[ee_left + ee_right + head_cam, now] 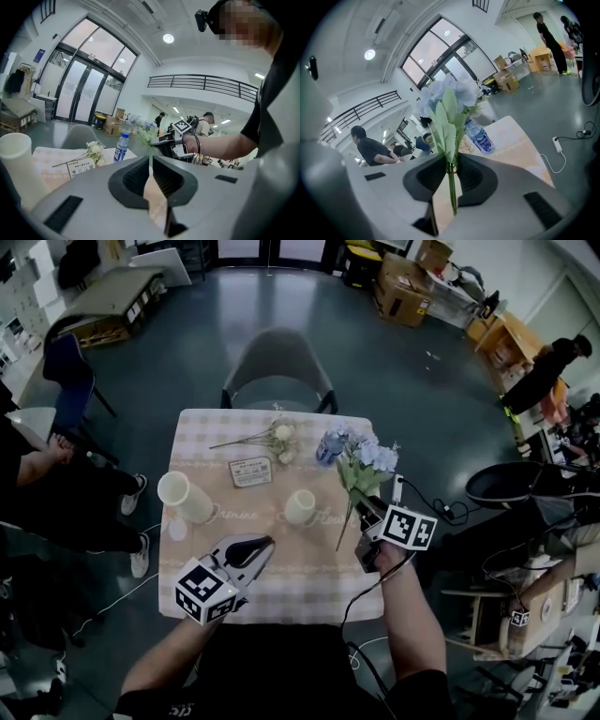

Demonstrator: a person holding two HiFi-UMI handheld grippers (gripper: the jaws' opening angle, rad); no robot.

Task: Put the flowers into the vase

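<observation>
The right claw (pixel 366 507) grips the flowers (pixel 368 461), so lower the stem straight into the vase (pixel 300 507); the left claw (pixel 261 546) stays out, closed and empty.

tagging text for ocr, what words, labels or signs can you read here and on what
None can be quoted.
Card: printed lines, too small to read.
Tablecloth: cursive script across the middle, too blurred to read.
Bottle: blue label, print too small to read.
Cube and cube: black square markers only, no words.
</observation>
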